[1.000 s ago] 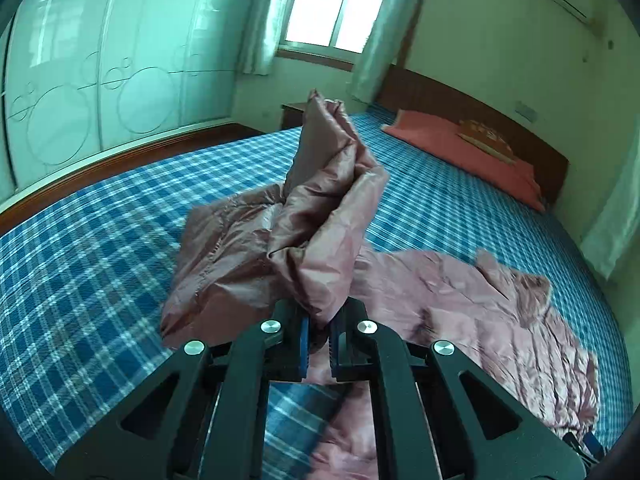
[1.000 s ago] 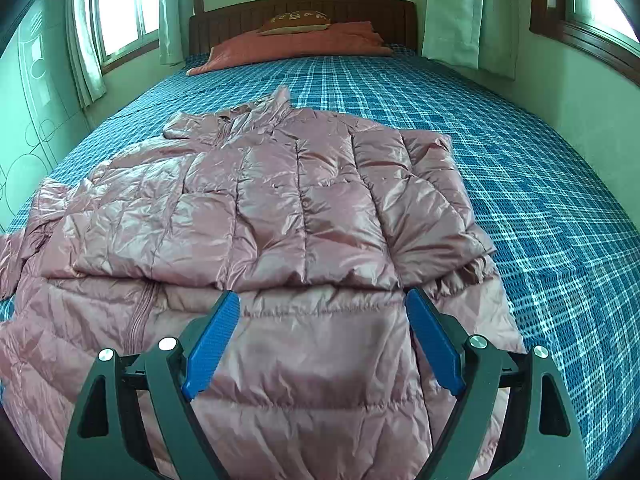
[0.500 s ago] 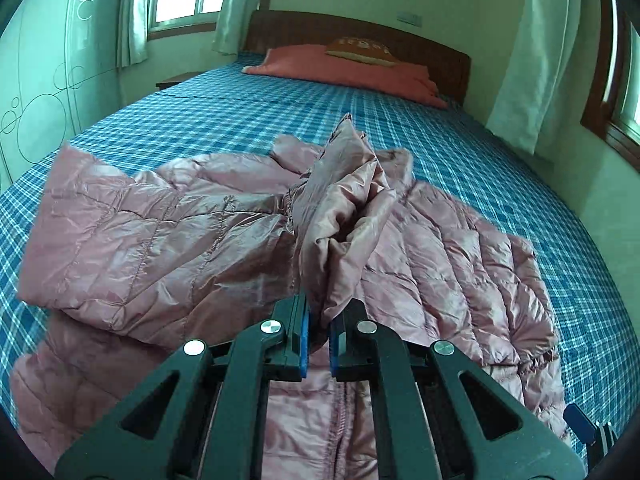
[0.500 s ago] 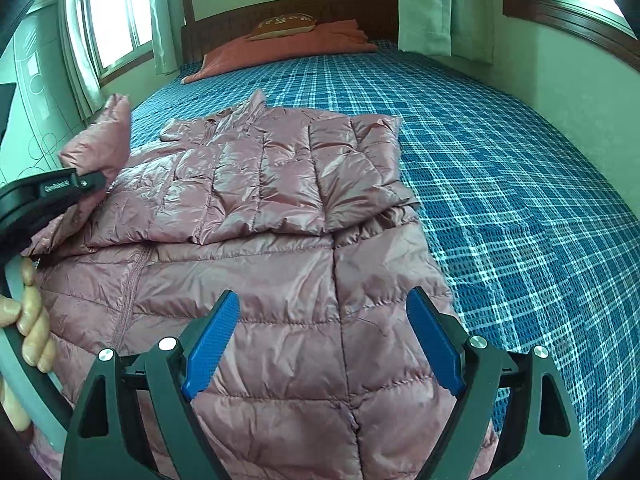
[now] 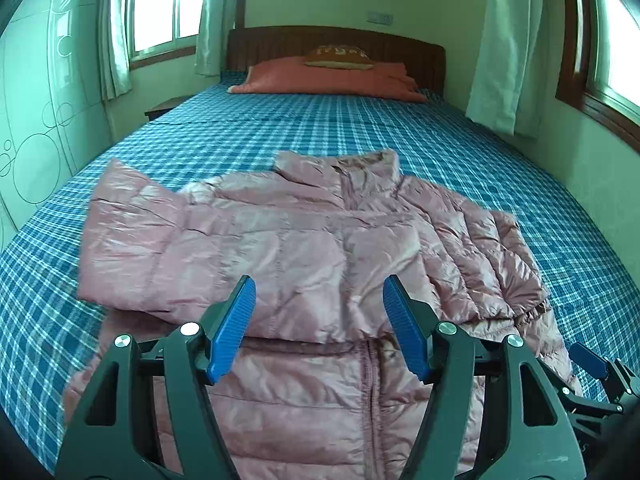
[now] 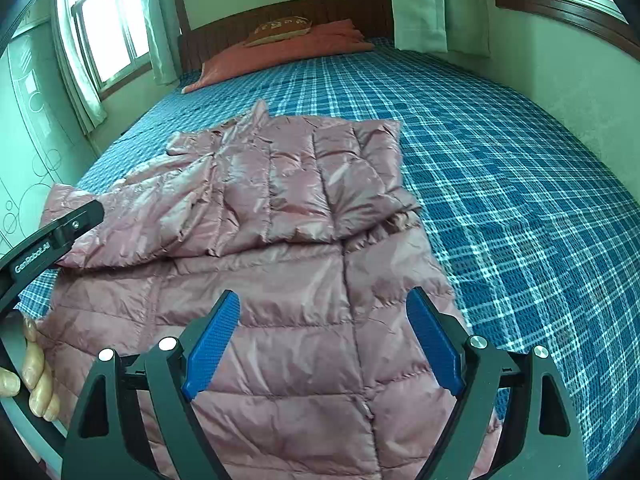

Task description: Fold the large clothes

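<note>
A pink quilted down jacket [image 5: 312, 248] lies front-up on the blue plaid bed, collar toward the headboard, both sleeves folded across its chest. It also shows in the right wrist view [image 6: 280, 240]. My left gripper [image 5: 320, 324] is open and empty, hovering over the jacket's lower middle near the zipper. My right gripper [image 6: 320, 344] is open and empty above the jacket's lower hem area. The left gripper's body [image 6: 52, 240] shows at the left edge of the right wrist view, held by a hand.
The blue plaid bed [image 5: 460, 152] extends to a wooden headboard [image 5: 336, 40] with an orange pillow [image 5: 328, 76]. A wardrobe [image 5: 36, 120] stands on the left. Curtained windows are on the left and right. The right gripper's tip [image 5: 592, 364] shows at the lower right.
My left gripper carried the raised sleeve over the jacket, let it go and opened. The sleeve now lies flat across the chest. My right gripper stayed open over the hem.
</note>
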Available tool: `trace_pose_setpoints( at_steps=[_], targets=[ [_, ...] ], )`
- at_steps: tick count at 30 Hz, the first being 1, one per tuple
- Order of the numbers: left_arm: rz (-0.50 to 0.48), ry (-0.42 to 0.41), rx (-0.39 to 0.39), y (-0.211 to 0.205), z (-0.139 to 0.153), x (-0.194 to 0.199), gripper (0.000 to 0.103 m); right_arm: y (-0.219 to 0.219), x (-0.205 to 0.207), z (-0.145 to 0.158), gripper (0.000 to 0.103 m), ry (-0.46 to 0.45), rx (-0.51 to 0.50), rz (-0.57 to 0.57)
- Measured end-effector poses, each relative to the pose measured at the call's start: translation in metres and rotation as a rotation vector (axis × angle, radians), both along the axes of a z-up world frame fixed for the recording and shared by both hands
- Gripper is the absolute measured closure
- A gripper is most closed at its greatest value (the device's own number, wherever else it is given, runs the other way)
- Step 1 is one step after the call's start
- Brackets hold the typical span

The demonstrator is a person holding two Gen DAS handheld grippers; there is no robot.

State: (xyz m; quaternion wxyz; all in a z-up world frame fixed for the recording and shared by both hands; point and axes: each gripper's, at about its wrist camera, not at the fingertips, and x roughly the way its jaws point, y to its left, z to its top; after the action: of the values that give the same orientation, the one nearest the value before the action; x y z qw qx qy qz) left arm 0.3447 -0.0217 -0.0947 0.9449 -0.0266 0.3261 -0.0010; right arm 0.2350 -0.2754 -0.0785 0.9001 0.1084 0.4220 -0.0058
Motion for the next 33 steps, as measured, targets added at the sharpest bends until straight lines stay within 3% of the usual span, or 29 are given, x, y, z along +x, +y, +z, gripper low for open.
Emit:
trace_pose_setpoints(
  at_steps=[4,10,13,15,17,18,22,25,31,33],
  targets=[
    [0.122,-0.004,-0.012,0.057,0.008,0.004,0.035,0.028,0.029,0.007,0.019,-0.006,0.058,0.037],
    [0.332,0.025,-0.066,0.147,0.002,0.018,0.036,0.07,0.087,-0.009,0.019,0.036,0.118,0.087],
    [0.386,0.029,-0.084,0.173,-0.001,0.019,0.035,0.087,0.111,-0.033,0.022,0.136,0.155,0.136],
    [0.398,0.033,-0.082,0.182,-0.003,0.021,0.035,0.09,0.12,-0.04,0.075,0.166,0.181,0.158],
    [0.403,0.03,-0.084,0.189,-0.003,0.022,0.035,0.083,0.119,-0.032,0.089,0.13,0.185,0.154],
    [0.405,0.028,-0.082,0.192,-0.004,0.023,0.035,0.079,0.117,-0.026,0.092,0.11,0.174,0.144],
    [0.401,0.043,-0.079,0.195,-0.012,0.033,0.035,0.047,0.109,-0.011,0.092,0.051,0.097,0.073],
    [0.392,0.054,-0.064,0.19,-0.02,0.043,0.035,0.018,0.11,-0.017,0.092,0.066,0.031,0.017],
    [0.357,0.14,-0.039,0.172,-0.048,0.066,0.035,-0.016,0.112,-0.044,0.092,0.116,0.028,-0.038],
    [0.356,0.177,-0.021,0.17,-0.057,0.072,0.035,-0.021,0.109,-0.047,0.085,0.121,0.061,-0.034]
  ],
)
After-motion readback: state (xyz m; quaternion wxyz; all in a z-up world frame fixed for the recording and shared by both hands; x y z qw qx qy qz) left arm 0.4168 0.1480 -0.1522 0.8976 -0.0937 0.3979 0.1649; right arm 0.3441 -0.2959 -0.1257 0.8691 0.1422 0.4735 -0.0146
